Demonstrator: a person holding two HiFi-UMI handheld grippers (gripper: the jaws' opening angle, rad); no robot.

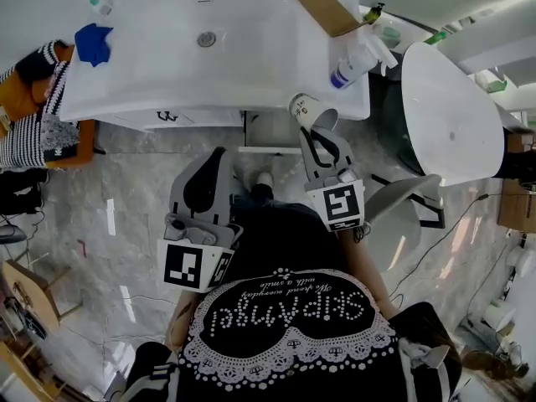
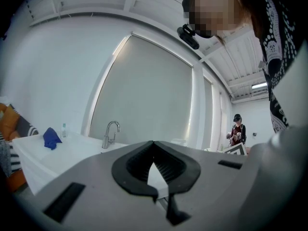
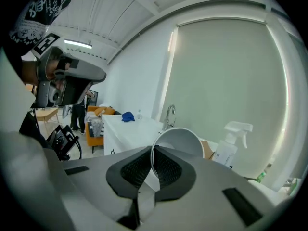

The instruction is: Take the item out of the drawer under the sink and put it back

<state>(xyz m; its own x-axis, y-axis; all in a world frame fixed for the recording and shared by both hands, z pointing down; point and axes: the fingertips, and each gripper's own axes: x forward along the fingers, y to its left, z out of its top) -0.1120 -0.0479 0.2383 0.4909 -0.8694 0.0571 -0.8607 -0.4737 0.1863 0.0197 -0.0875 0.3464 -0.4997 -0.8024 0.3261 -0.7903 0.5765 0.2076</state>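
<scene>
A white paper cup (image 1: 305, 109) (image 3: 179, 140) lies tilted on its side in the air, with its mouth toward the sink cabinet. My right gripper (image 1: 316, 137) (image 3: 152, 153) is shut on the cup's wall, in front of the white sink counter (image 1: 251, 74). My left gripper (image 1: 216, 159) (image 2: 153, 144) hangs lower and to the left over the floor, its black pads together with nothing between them. The white cabinet front (image 1: 180, 117) sits under the counter. Whether its drawer stands open I cannot tell.
On the counter are a blue cloth (image 1: 92, 42), a small bottle (image 1: 100, 5), the faucet (image 2: 110, 133), a cardboard piece (image 1: 325, 5) and a spray bottle (image 1: 356, 59). A white oval tub (image 1: 448, 115) stands at the right. An orange sofa (image 1: 25, 99) is at the left.
</scene>
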